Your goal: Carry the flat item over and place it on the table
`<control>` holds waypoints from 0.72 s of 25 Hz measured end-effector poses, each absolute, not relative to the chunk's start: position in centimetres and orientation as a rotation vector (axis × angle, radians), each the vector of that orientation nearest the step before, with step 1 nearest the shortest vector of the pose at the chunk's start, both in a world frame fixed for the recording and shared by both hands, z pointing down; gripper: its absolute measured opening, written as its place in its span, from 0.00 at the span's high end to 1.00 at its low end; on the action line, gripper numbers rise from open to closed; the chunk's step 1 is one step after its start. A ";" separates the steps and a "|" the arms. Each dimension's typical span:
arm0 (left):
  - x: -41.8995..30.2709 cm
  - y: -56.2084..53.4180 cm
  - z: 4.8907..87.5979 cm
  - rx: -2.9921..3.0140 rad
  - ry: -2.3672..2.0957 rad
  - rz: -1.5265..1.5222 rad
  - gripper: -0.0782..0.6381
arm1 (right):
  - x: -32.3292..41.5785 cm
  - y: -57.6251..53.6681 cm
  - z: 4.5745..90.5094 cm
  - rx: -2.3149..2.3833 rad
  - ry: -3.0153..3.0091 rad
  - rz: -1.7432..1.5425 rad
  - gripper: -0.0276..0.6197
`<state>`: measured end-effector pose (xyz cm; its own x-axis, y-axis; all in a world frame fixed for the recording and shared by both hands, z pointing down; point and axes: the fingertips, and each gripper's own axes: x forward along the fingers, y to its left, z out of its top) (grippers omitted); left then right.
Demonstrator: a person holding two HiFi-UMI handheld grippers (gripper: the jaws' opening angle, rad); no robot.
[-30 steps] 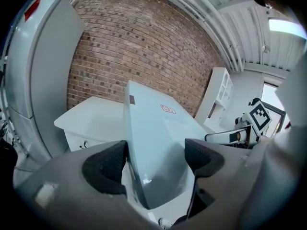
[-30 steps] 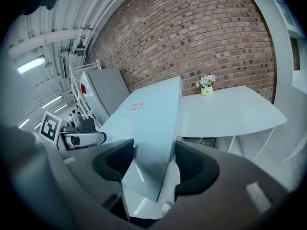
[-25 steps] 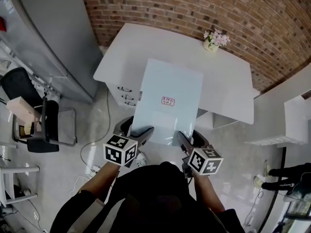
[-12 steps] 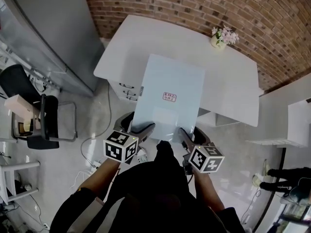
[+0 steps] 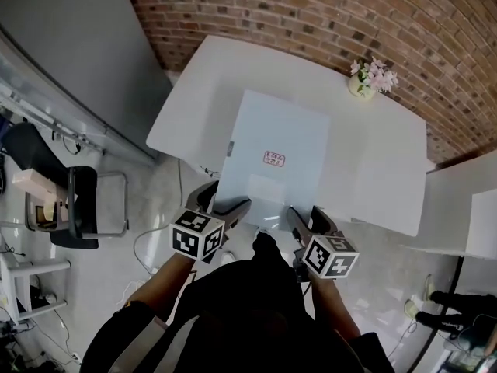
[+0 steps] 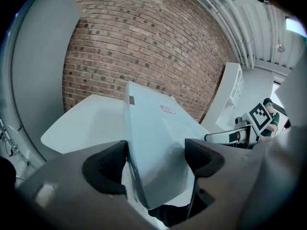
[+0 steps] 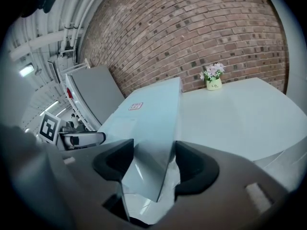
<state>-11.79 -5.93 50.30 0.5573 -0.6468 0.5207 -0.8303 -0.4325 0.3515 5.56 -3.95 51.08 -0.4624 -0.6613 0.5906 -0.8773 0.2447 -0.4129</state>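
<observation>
Left gripper [image 5: 230, 207] and right gripper [image 5: 298, 221] each grip the near edge of the pale flat panel [image 5: 276, 158], which reaches out over the white table [image 5: 377, 173]; flower pot [image 5: 363, 82] at the far side by the brick wall [image 5: 311, 14], black chair [image 5: 80, 208] off left.
</observation>
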 end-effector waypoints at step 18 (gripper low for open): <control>-6.5 -23.3 51.8 2.170 -1.161 0.432 0.34 | 10.9 -21.4 52.2 1.434 -2.193 1.056 0.53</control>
